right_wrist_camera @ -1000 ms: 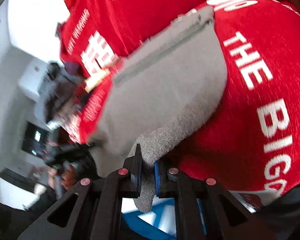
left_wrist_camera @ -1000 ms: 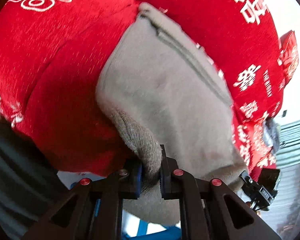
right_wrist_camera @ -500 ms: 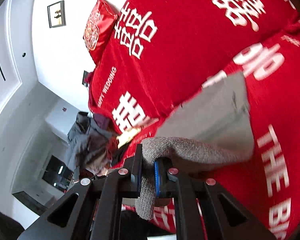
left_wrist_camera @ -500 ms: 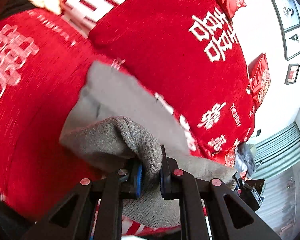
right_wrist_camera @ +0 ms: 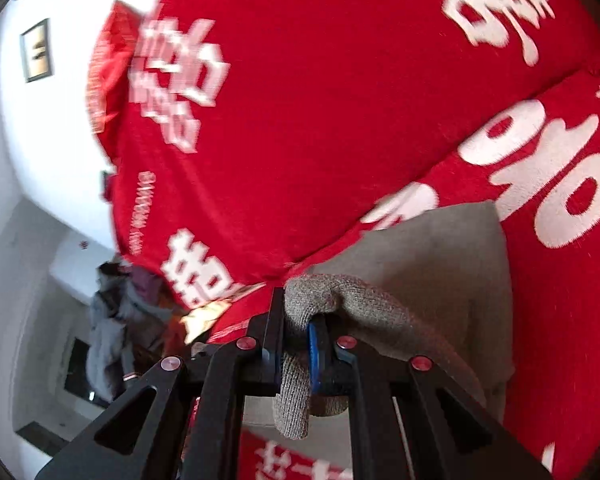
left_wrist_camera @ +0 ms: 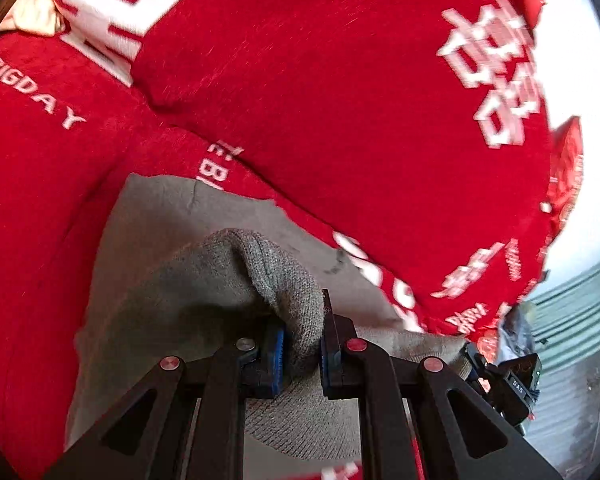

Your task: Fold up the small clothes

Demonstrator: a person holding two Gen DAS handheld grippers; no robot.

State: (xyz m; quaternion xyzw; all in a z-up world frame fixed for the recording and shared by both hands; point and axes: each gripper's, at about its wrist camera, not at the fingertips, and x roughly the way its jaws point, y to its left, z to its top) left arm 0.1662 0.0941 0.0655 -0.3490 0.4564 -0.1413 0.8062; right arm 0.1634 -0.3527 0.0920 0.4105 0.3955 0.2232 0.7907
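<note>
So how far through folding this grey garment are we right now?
Done: both ribbed corners are gripped, one in the left gripper and one in the right gripper. In hand: that ribbed edge is lifted and doubled back over the grey garment, whose far part lies flat on the red cover. Left: lay the edge down, release, and make any further folds.

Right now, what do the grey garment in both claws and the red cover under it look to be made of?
Grey garment with ribbed hem: soft matte knit, probably cotton or fleece; coarse loops show at the hem, the body looks smoother. Red cover with white lettering: plush, velvety fabric, likely chenille or polyester; short fuzzy nap catches the light.
</note>
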